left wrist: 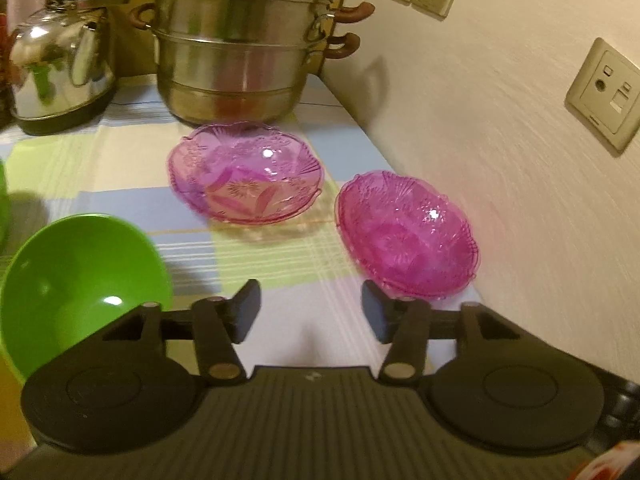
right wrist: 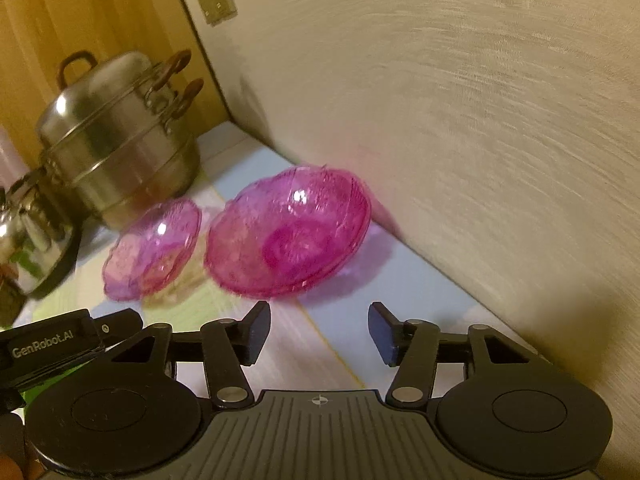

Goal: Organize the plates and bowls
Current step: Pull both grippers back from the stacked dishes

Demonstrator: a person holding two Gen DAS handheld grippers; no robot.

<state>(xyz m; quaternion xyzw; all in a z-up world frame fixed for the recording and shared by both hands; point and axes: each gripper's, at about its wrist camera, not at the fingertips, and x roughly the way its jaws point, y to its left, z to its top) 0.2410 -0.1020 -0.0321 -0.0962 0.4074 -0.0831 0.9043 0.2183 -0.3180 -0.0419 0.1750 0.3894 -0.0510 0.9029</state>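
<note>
Two pink glass bowls stand on the checked tablecloth. The paler one sits in front of the steel pot; it also shows in the right wrist view. The darker one is by the wall, and in the right wrist view it fills the middle. A green bowl lies at the left, close to my left gripper, which is open and empty. My right gripper is open and empty, just short of the darker pink bowl.
A stacked steel steamer pot stands at the back, also seen in the right wrist view. A shiny kettle is at the back left. The wall with sockets runs along the table's right edge.
</note>
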